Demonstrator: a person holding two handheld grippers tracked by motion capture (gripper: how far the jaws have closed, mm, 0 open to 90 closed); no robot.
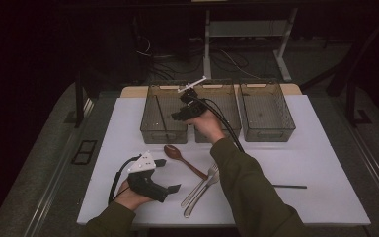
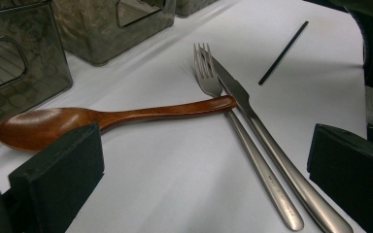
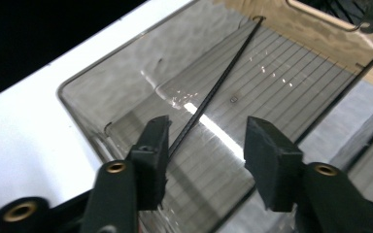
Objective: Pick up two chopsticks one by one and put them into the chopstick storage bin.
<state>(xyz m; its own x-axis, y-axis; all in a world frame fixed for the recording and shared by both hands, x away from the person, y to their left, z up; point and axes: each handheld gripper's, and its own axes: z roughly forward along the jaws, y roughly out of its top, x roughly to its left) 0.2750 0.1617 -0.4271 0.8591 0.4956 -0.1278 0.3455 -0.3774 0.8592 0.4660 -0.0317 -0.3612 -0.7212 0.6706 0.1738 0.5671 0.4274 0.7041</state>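
Both hand-held grippers spread empty: right (image 3: 206,155) above bin-held black stick (image 3: 213,90), left (image 2: 199,179) low.

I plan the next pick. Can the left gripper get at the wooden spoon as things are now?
Probably yes. The left gripper is open and sits low on the table, and the wooden spoon lies just ahead of its jaws with nothing between. Only the handle end rests on the fork, so the bowl end is free.

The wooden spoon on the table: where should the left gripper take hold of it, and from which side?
Grip the wooden spoon mid-handle, from above, fingers across its width. It lies flat; that stretch is slim and bare, while its handle end touches the fork and the bowl is wide. The open left gripper is nearest.
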